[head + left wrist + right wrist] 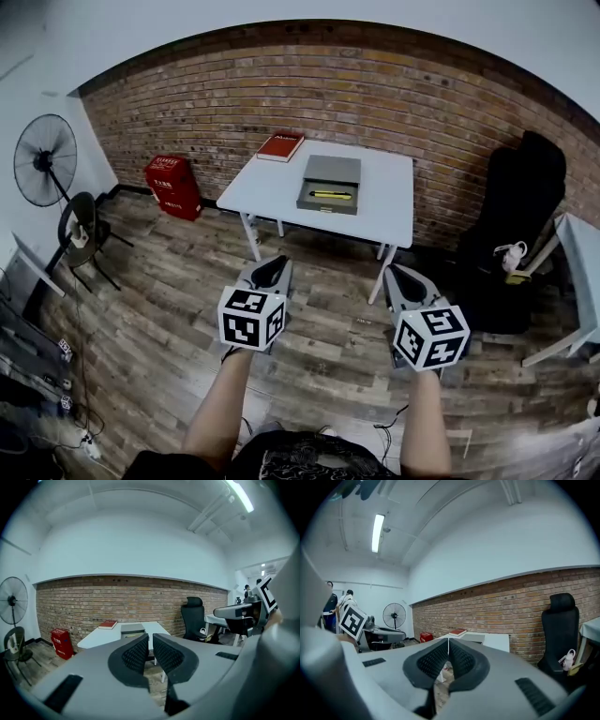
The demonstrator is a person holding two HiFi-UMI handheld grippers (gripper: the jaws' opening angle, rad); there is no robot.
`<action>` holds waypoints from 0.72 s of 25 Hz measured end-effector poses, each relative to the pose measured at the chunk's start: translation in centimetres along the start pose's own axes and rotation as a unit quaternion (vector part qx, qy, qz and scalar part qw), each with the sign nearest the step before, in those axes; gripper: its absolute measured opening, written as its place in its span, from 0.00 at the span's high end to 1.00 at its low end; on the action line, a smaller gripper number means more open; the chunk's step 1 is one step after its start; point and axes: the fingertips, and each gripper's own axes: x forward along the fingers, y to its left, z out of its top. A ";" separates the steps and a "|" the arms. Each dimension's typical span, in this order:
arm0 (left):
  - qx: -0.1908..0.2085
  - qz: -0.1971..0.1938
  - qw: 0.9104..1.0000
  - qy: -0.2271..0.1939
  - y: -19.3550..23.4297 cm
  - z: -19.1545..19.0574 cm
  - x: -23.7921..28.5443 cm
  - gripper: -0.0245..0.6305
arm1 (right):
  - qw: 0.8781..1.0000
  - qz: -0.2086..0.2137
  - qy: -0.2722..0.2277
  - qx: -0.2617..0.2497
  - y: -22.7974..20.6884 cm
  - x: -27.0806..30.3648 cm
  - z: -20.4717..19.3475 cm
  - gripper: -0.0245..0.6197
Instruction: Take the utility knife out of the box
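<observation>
An open grey box (pixel 330 183) lies on a white table (pixel 272 192) by the brick wall, with a yellow utility knife (pixel 332 195) inside it. Both grippers hang over the wooden floor, well short of the table. My left gripper (pixel 272 265) is shut and holds nothing. My right gripper (pixel 398 272) is likewise shut and empty, its tips touching (pixel 448 641). In the left gripper view the box (pixel 132 630) shows just beyond the jaws (pixel 150 637), far off. The knife itself is too small to make out in either gripper view.
A red book (pixel 280 146) lies at the table's far left corner. A red crate (pixel 173 187) stands against the wall left of the table. A standing fan (pixel 45 159) and a stool (pixel 82 230) are at the left. At the right are a black office chair (pixel 520 216) and another white table (pixel 581 272).
</observation>
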 end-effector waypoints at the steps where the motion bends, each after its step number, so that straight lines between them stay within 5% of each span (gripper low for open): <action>1: 0.000 0.005 1.000 -0.002 0.0 0.1 0.3 0.92 | 1.000 0.003 0.000 -0.001 -0.3 0.1 0.0 0.93; 4: 0.000 0.015 1.000 -0.005 0.0 0.5 1.0 0.91 | 1.000 0.012 -0.001 -0.004 -1.1 0.6 0.2 0.93; 7: -0.001 0.018 1.000 0.000 0.0 0.4 1.9 0.80 | 1.000 0.016 -0.002 -0.002 -2.0 1.1 0.1 0.93; 18: -0.004 0.016 1.000 0.006 4.5 0.4 7.4 0.77 | 1.000 0.013 0.007 0.001 -3.7 7.4 0.1 0.93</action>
